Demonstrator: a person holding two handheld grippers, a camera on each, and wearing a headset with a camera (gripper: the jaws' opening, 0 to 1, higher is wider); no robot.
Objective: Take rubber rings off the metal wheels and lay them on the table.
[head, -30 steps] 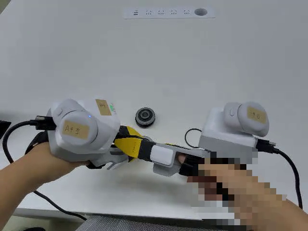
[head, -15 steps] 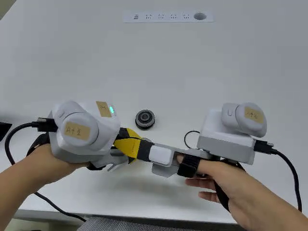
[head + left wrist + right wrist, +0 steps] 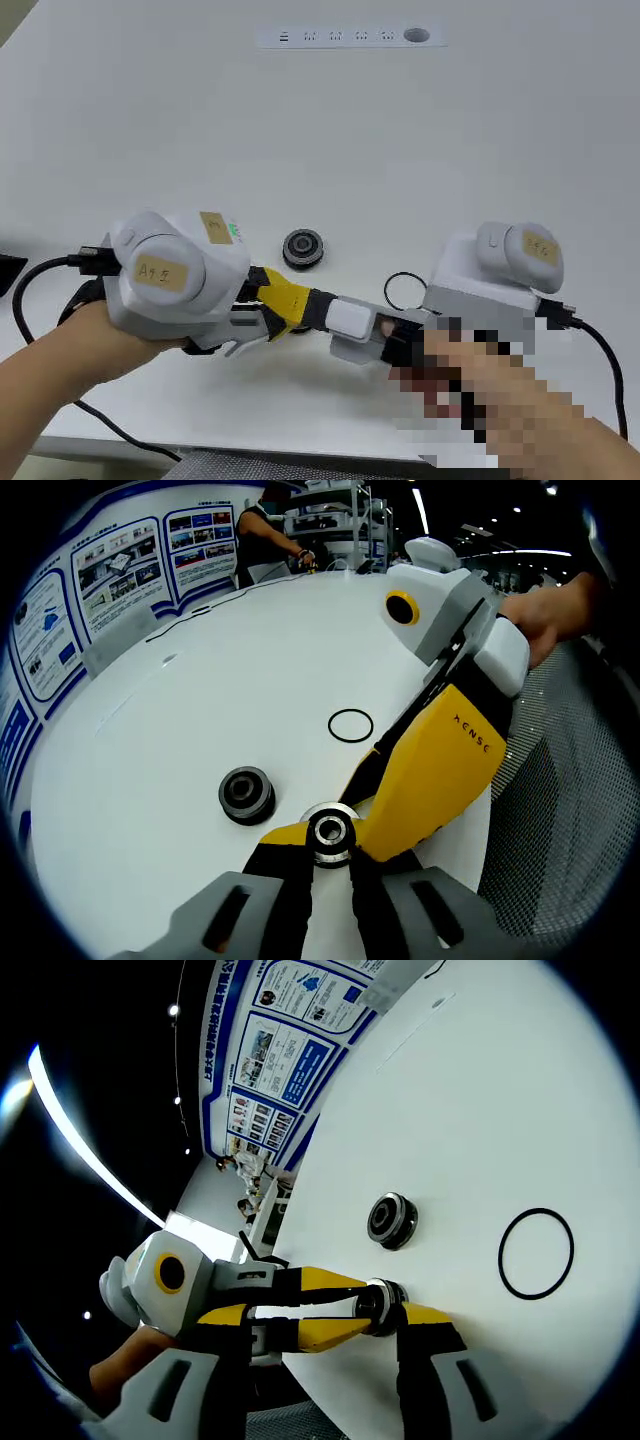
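A small metal wheel [image 3: 330,835] is held above the table's near edge, and both grippers meet on it. My left gripper [image 3: 330,848] is shut on the wheel from below. My right gripper [image 3: 383,1312] comes in from the right with its yellow jaws closed around the same wheel [image 3: 383,1303]. In the head view the yellow jaws cover the held wheel. A second wheel [image 3: 302,247] with a dark rubber rim sits on the table just beyond the jaws. One thin black rubber ring [image 3: 405,291] lies flat on the table beside the right gripper.
The white table [image 3: 330,140] stretches far ahead, with a white power strip [image 3: 350,36] at its far edge. Black cables [image 3: 25,290] trail from both grippers over the near edge. A perforated grey surface [image 3: 560,810] lies past the table's edge.
Both grippers, still joined on the wheel, have shifted slightly to the right. The loose ring and the second wheel have stayed where they were.
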